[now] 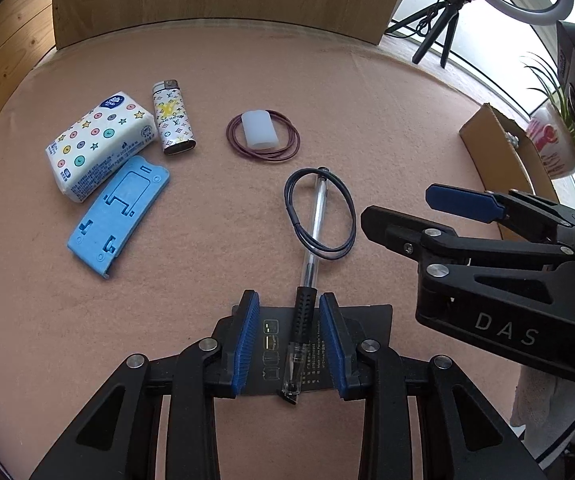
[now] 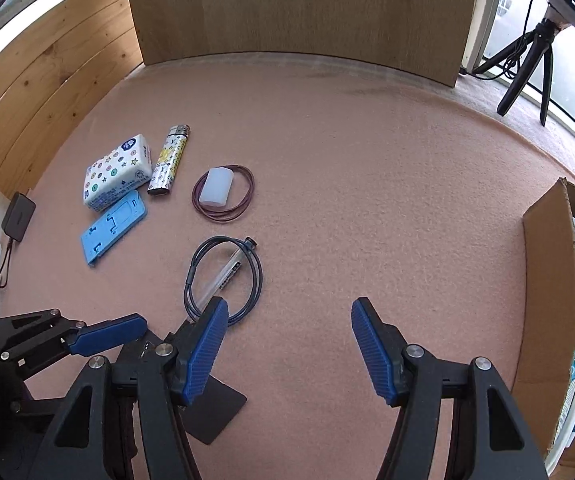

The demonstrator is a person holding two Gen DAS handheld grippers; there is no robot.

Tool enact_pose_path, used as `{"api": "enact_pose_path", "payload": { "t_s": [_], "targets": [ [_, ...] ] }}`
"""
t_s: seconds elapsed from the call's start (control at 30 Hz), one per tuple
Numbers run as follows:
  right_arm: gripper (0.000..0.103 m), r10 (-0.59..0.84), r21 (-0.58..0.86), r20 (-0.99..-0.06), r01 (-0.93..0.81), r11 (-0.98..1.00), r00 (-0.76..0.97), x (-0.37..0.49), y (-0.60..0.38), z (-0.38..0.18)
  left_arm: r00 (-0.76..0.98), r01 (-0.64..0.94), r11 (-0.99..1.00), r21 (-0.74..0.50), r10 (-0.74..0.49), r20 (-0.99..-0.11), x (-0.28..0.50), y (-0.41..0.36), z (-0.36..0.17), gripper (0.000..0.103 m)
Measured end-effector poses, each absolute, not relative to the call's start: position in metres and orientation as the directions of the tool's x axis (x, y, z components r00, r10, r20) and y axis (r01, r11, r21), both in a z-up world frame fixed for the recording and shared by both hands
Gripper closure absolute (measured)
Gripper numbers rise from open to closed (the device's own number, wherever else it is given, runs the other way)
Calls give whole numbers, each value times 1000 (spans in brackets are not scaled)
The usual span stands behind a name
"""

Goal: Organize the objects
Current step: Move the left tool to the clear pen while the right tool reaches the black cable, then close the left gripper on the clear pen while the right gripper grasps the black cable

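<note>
Left wrist view is showing the left tongs hanging narrowed around the pen, whose grip end is lying between the blue pads on a dark card; the pads are not yet pressing it. Right tongs are standing wide and empty over bare counter. Tissue pack, lighter, blue stand, white block and cable loop are all lying loose, and the cardboard box is waiting at the right, so I'd judge the tidying barely begun.
</note>
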State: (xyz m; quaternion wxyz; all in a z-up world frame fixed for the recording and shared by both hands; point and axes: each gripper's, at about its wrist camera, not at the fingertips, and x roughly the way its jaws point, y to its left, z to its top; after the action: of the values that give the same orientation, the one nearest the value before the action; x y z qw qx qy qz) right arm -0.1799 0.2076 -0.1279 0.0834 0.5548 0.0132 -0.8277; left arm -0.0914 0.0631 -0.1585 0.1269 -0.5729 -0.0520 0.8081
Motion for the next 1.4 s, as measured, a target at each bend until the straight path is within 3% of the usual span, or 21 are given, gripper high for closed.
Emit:
{"api": "enact_pose_path", "payload": {
  "t_s": [0.7, 0.77, 0.93, 1.0, 1.07, 1.23, 1.3, 1.4],
  "targets": [
    [43, 117, -157, -931, 93, -983, -345, -197, 220, -149, -316, -172, -968, -185, 232, -920, -91, 65, -160, 67],
    [43, 105, -138, -934, 73, -988, -341, -194, 232, -149, -309, -196, -966, -170, 225, -924, -92, 70, -160, 58],
    [42, 44, -64, -940, 48, -997, -339, -183, 251, -150, -300, -245, -961, -128, 201, -932, -99, 86, -160, 57],
    [42, 4, -18, -939, 39, -999, -344, -180, 256, -148, -305, -259, -960, -109, 189, -934, -98, 92, -163, 60],
    [42, -11, -3, -934, 38, -999, -356, -177, 256, -146, -308, -275, -958, -82, 168, -936, -112, 96, -163, 76],
    [42, -16, -6, -930, 58, -998, -368, -179, 247, -145, -311, -252, -963, -97, 175, -934, -125, 90, -165, 93],
    [43, -16, -11, -932, 71, -997, -363, -180, 241, -147, -313, -236, -965, -113, 186, -931, -127, 89, -166, 93],
    [58, -10, -23, -935, 90, -996, -356, -183, 234, -153, -315, -201, -968, -147, 206, -927, -128, 83, -165, 93]
  ]
}}
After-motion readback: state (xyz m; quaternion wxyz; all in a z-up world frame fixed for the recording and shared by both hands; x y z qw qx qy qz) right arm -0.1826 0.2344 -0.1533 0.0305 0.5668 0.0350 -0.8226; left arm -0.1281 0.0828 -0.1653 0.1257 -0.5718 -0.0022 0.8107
